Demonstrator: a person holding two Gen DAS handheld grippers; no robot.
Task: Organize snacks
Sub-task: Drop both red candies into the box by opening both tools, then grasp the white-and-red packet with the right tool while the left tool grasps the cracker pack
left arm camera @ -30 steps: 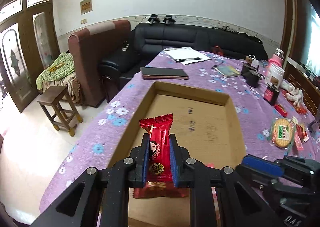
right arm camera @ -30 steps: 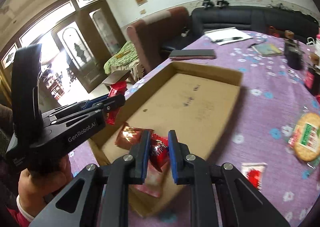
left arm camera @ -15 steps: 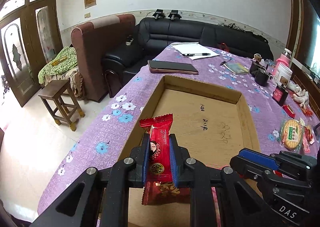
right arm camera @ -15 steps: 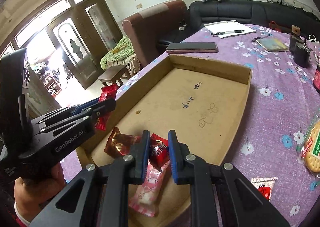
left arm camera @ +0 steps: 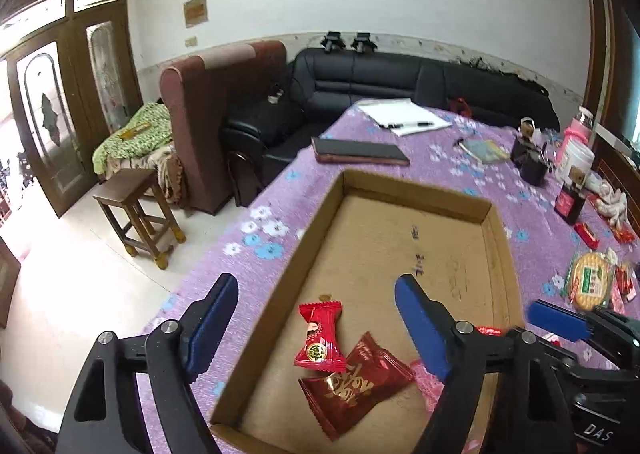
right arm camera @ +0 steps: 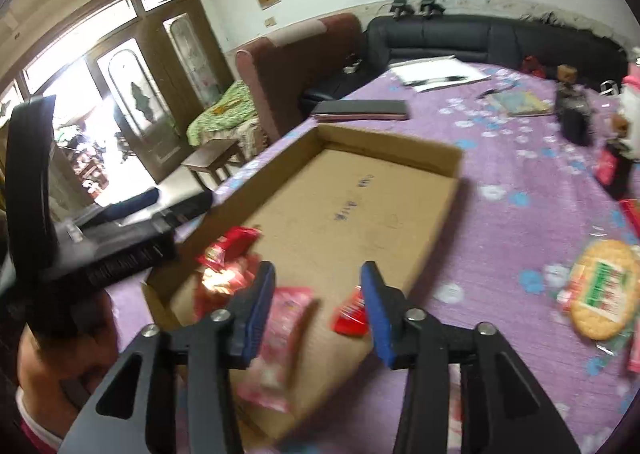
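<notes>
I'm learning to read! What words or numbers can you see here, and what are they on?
"DAS": right gripper, white letters on its black body.
Dark red packet: one gold character, not readable.
Cardboard box: handwriting too faint.
Cracker pack: label too small.

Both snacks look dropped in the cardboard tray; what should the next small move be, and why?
Probably swing the right gripper, fingers opening with nothing pressed between them, toward the round cracker pack lying on the purple cloth outside the cardboard tray. The left gripper is also opening above its released red candy.
</notes>
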